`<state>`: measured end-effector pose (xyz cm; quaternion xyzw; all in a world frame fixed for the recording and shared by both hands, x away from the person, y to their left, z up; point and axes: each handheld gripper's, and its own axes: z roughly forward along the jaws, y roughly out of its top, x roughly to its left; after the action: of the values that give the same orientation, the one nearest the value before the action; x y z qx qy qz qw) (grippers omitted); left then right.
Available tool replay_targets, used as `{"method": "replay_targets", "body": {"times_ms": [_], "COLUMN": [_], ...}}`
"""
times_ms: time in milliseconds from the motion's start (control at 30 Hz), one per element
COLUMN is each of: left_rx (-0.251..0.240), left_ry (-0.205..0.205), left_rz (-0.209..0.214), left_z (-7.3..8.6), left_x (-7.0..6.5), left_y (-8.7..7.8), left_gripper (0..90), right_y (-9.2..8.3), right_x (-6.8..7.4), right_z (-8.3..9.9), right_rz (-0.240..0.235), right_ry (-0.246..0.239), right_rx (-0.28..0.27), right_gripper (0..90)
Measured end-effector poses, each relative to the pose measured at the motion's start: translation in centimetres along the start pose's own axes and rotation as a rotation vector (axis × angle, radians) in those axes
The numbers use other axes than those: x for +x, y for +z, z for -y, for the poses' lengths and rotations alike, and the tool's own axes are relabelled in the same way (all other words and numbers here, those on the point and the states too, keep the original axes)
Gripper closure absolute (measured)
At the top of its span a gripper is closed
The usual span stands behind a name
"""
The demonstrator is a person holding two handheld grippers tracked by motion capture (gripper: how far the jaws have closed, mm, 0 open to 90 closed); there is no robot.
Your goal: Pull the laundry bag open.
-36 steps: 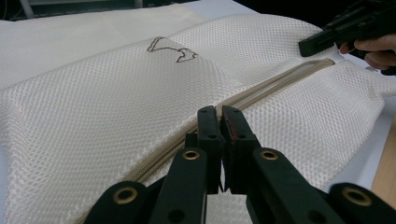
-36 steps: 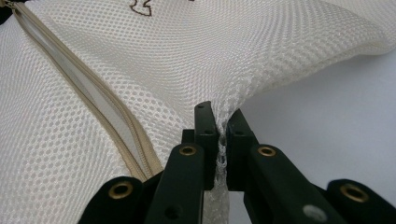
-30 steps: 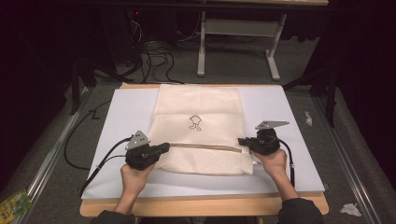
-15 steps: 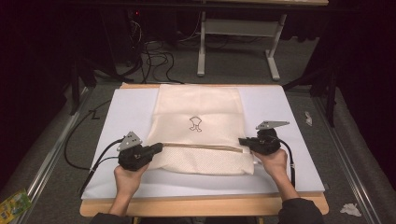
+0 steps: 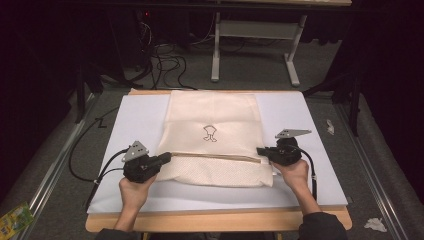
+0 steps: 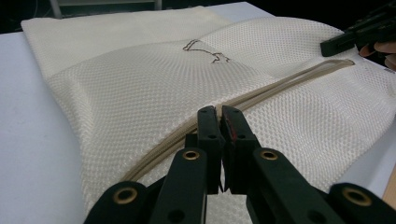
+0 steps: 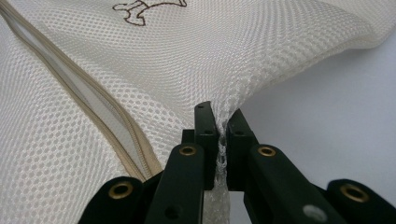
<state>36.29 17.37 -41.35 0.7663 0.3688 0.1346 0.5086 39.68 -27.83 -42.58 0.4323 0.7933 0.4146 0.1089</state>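
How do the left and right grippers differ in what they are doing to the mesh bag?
The right gripper is shut on the mesh bag at its edge; the left gripper is shut at the zipper, its grip unclear. The right pinches bunched mesh; the left shows none. Both rest at opposite sides.

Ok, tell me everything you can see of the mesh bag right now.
The mesh bag is cream honeycomb netting, lying flat on the white sheet over the table. A small dark outline motif sits near its middle. A beige zipper runs across its near part; the stretch in the right gripper view looks parted. The right gripper is shut on the bag's right edge, lifting it into a ridge. The left gripper, jaws closed, sits at the zipper's left end; whether it grips anything is unclear.
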Motion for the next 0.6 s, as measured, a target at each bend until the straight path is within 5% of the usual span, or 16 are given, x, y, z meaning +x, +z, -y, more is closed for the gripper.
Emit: {"method": "replay_targets", "body": {"times_ms": [600], "left_rx": [-0.028], "left_ry": [-0.036], "left_rz": [-0.027], "left_z": [0.4], "left_x": [1.0], "left_y": [-1.3], "left_gripper": [87.5], "right_y": [-0.2], "right_x": [-0.2], "right_z": [0.1], "right_rz": [0.010], "right_ry": [0.003], "right_rx": [0.001], "right_gripper": [88.0]}}
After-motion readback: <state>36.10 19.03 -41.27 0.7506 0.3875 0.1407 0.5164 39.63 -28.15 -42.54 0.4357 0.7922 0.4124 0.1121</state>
